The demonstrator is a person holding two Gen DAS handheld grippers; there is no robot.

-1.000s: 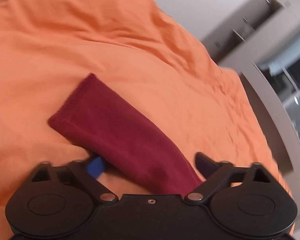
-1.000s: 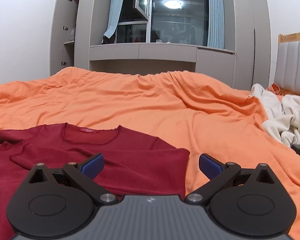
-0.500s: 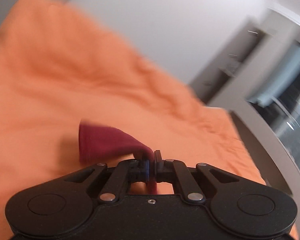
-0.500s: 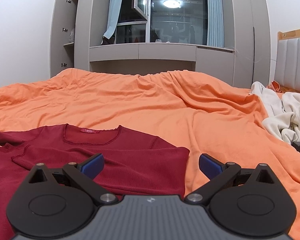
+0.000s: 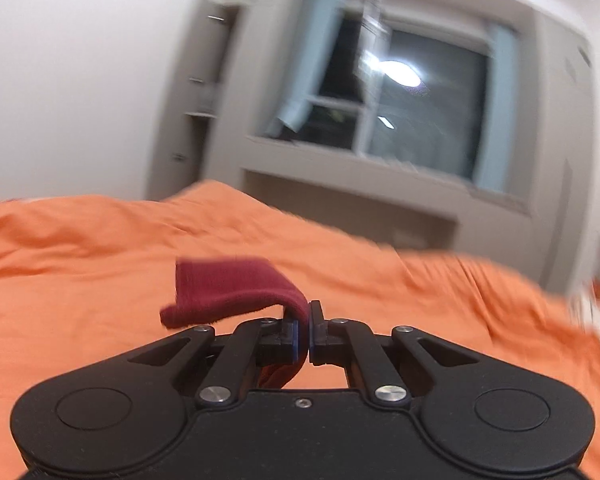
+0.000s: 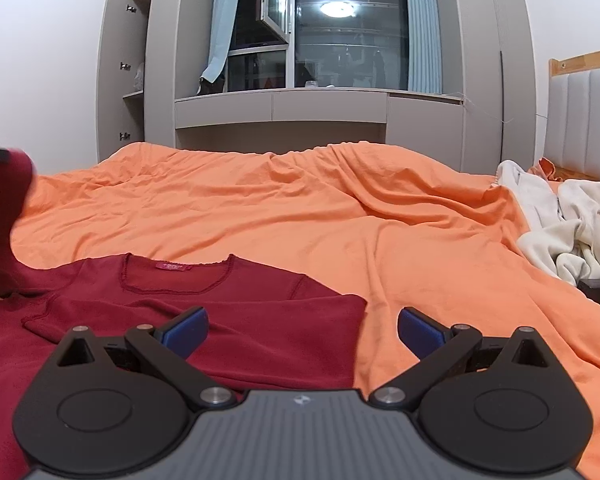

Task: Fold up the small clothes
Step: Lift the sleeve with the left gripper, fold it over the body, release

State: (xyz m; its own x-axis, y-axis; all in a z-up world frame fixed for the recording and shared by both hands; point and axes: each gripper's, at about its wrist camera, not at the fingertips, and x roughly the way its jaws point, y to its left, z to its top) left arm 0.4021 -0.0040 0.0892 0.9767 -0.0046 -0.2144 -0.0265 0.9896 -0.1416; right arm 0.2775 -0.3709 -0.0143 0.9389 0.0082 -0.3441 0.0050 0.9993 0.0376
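A dark red long-sleeved top (image 6: 204, 292) lies flat on the orange bed cover (image 6: 340, 224), with one sleeve folded across its front. My left gripper (image 5: 309, 334) is shut on the other sleeve (image 5: 228, 292) near its cuff and holds it lifted above the bed. That raised sleeve also shows at the far left of the right wrist view (image 6: 4, 216). My right gripper (image 6: 302, 330) is open and empty, hovering just above the top's right edge.
A heap of cream clothes (image 6: 564, 224) lies at the right of the bed beside a padded headboard (image 6: 584, 136). A small dark object (image 6: 596, 290) sits by the heap. Grey cupboards and a window (image 6: 340, 40) stand beyond the bed's far edge.
My left gripper shut on the sleeve, lifted it off the bed and swung it up and round toward the window. The right gripper stayed almost still.
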